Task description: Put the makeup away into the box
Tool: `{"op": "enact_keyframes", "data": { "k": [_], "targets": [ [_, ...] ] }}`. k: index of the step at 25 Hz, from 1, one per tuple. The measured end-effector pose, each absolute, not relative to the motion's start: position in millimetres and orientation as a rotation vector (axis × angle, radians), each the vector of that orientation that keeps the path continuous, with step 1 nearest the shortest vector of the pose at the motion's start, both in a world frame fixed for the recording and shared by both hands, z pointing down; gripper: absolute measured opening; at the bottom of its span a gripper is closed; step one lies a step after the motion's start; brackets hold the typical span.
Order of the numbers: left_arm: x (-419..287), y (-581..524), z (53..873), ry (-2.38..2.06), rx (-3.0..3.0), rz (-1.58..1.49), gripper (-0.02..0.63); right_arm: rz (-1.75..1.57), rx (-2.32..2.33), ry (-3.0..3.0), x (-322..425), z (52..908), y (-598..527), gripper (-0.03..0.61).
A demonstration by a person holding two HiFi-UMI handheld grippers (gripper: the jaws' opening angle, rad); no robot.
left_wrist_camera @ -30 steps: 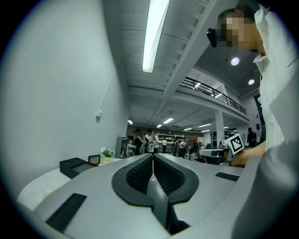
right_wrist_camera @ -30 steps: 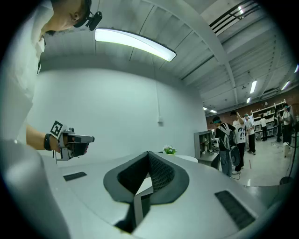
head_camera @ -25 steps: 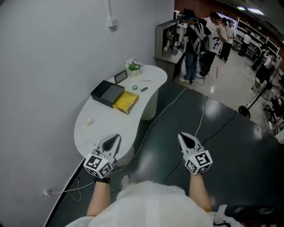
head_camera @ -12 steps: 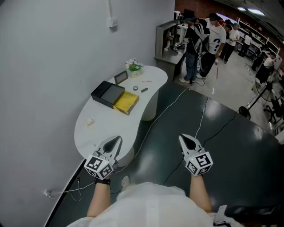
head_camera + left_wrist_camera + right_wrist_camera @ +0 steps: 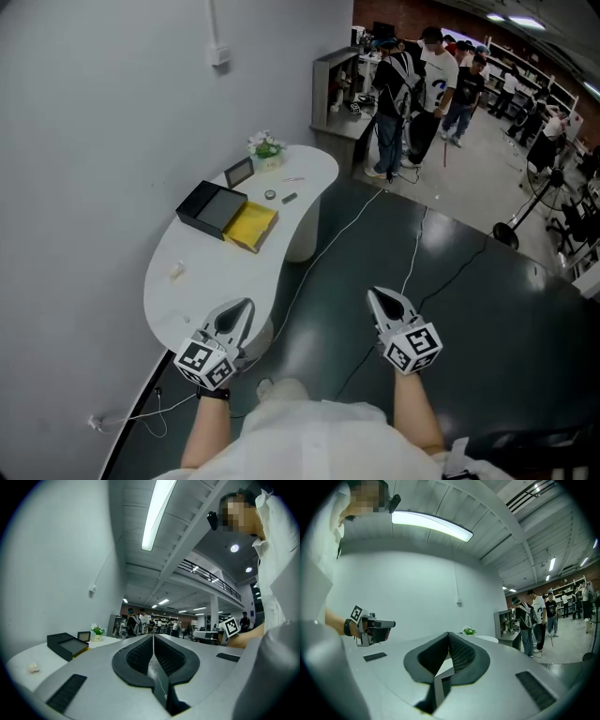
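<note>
head view: the task looks not yet begun, and the step in hand is the approach. the left gripper (image 5: pixel 246 305) hangs at the near end of the white table (image 5: pixel 202 272), jaws pressed together with nothing between them. the right gripper (image 5: pixel 373 295) is beside it over the dark floor (image 5: pixel 450 309), also closed and empty. both point level, toward the table's far end.

the black box (image 5: pixel 211 208) lies well ahead of the left gripper, with a yellow tray (image 5: pixel 250 227) touching its right side; whether that tray is part of the box cannot be told. the likely makeup lies just beyond the tray: a small round piece (image 5: pixel 270 194) and a dark stick (image 5: pixel 290 198). a small pale thing (image 5: pixel 176 271) lies between the left gripper and the box, off to the gripper's left; what it is cannot be made out.

the next move probably calls for stepping forward along the table, spreading one gripper's jaws and coming down on one small piece.

the wall (image 5: pixel 94 141) runs along the table's left side, so there is little room there. the table's curved edge runs ahead just right of the left gripper. right of it the floor is open but crossed by cables (image 5: pixel 412 262), and people (image 5: pixel 403 84) stand well past the far end.
</note>
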State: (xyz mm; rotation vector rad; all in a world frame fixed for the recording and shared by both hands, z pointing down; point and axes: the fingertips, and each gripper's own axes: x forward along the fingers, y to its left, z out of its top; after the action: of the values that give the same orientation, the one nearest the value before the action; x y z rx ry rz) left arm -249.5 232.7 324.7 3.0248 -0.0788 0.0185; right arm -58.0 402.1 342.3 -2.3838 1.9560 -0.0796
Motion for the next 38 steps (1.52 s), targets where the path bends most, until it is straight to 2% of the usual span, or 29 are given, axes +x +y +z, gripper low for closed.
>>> {"op": "enact_keyframes", "data": {
  "k": [7, 24, 38],
  "targets": [
    [-215.7, 201.8, 338.2, -0.047, 3.001, 0.044, 0.020, -0.155, -2.422, 1.936, -33.3, 360.6, 382.7, 0.011],
    [-83.5, 41.3, 338.0, -0.032, 2.989, -0.024, 0.020, -0.185, -2.488, 1.942, 98.8, 354.9, 247.2, 0.011],
    [-70.1, -64.6, 381.9, -0.607, 2.858, 0.014, 0.020, -0.264, -2.145, 2.467, 193.3, 399.3, 52.1, 0.011]
  ]
}}
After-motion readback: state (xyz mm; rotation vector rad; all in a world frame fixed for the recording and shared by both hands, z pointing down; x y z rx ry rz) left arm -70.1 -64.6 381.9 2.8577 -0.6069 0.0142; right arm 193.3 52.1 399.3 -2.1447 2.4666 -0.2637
